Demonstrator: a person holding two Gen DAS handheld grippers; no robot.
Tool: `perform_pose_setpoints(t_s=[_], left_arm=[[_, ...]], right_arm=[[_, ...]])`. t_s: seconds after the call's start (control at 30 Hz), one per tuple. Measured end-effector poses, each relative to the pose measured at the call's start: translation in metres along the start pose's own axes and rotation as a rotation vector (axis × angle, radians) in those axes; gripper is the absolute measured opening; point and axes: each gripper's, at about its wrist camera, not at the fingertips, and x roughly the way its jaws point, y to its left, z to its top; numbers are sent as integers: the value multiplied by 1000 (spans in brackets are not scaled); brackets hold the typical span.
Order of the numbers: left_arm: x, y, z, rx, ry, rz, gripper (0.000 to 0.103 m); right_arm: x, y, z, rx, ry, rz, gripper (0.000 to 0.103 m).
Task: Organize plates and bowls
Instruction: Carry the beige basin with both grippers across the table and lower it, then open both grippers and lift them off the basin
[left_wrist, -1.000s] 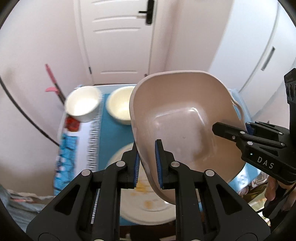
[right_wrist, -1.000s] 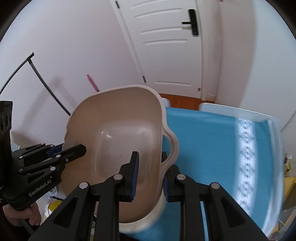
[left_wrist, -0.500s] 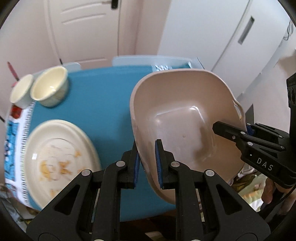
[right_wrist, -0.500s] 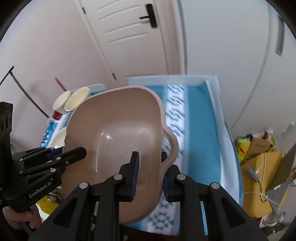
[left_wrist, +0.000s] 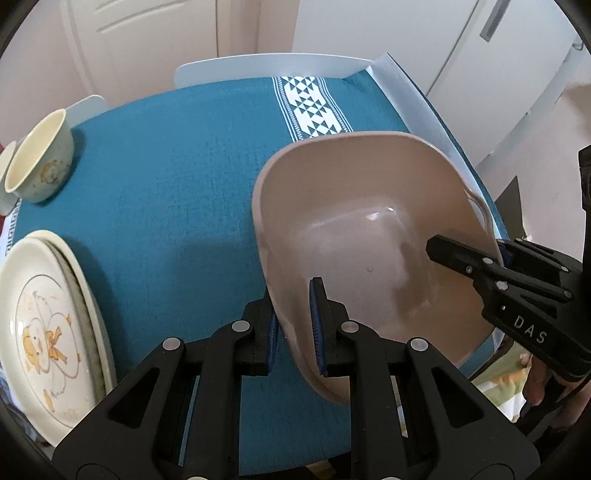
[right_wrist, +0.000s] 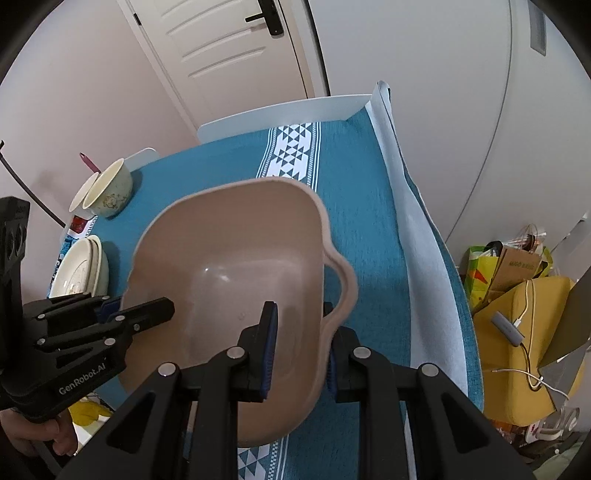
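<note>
Gripping opposite walls of a beige plastic basin (left_wrist: 354, 229), the two grippers are seen holding it tilted above a teal tablecloth (left_wrist: 177, 177). The left gripper (left_wrist: 293, 325) is closed down tight on the basin's near-left wall, one blue pad inside and one outside. The right gripper (right_wrist: 297, 350) is likewise clamped on the wall just beside the basin's looped handle (right_wrist: 345, 291), with the handle at about 1 o'clock from its fingertips. In the left wrist view the right gripper is seen entering from 4 o'clock; in the right wrist view the left gripper is seen at 8 o'clock, with part of a hand (right_wrist: 35, 434) below it.

The basin is empty and is held over the right half of the table, whether clear of the cloth cannot be told. A patterned white band (left_wrist: 310, 107) of the cloth lies at 12 o'clock from it. A cream bowl (left_wrist: 38, 160) is found at 10 o'clock in the left wrist view, tipped by the lens, with a second bowl (right_wrist: 82, 192) touching it on its far side. Stacked cream plates (left_wrist: 48, 328), the top one printed with a yellow duck, are placed at 8 o'clock, well apart from the basin. Bags and a yellow box (right_wrist: 517, 325) are seen on the floor at 3 o'clock.
</note>
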Motion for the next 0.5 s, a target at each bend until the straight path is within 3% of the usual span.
perform_pose_setpoints(t_s=[0.2, 0.27, 0.3, 0.33, 0.37, 0.4, 0.5], left_arm=[[-2, 1, 4, 21, -14, 22, 19], [-5, -3, 2, 45, -17, 44, 40], [-6, -4, 3, 56, -25, 62, 67], [-9, -5, 3, 60, -40, 71, 85], [-12, -4, 3, 61, -60, 68, 86], [-16, -2, 3, 58, -75, 61, 86], [-17, 0, 7, 61, -74, 57, 86]], right_arm=[[3, -5, -3, 44, 4, 24, 21], [4, -5, -2, 58, 6, 27, 21], [4, -5, -2, 63, 5, 26, 26], [3, -5, -1, 65, 1, 24, 32], [2, -4, -1, 67, -7, 22, 49], [0, -5, 0, 72, -17, 14, 56], [-4, -9, 1, 98, -35, 15, 56]])
